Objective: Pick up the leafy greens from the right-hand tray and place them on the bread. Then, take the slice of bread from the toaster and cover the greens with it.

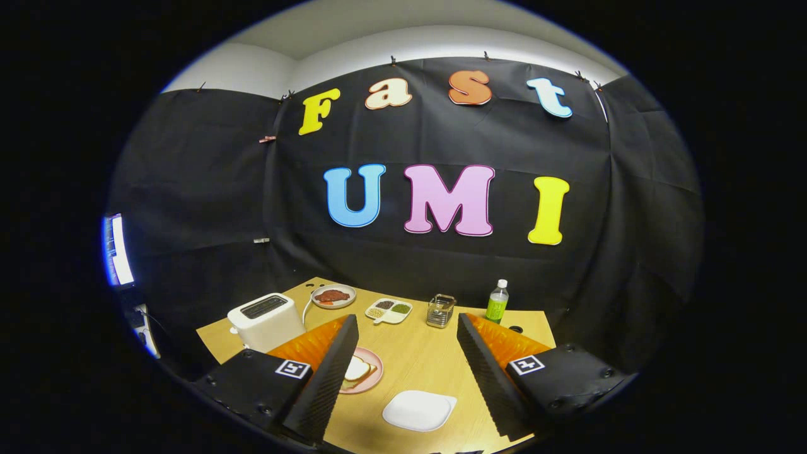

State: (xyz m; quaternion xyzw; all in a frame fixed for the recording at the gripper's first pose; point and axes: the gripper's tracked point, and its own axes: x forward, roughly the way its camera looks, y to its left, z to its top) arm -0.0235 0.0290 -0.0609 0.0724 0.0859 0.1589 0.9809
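The slice of bread [357,367] lies flat on a pink plate [377,372], partly hidden behind the left finger. The white tray [419,410] sits low between the fingers and shows a plain white face. The greens cannot be made out. The toaster [265,320] stands beyond the left finger, its slot too dark to read.

The gripper [406,321] hangs above the table [422,359], fingers spread wide and holding nothing.

Judgement: this fits either a bare base slice awaiting greens or a cover slice already laid over them, so no step is settled. Any work at the plate calls for a level, gentle approach, since it lies close to the toaster.

Open wood runs ahead between the fingers. A meat plate [333,296], divided dish [389,310], glass holder [441,310] and bottle [497,301] line the far edge.
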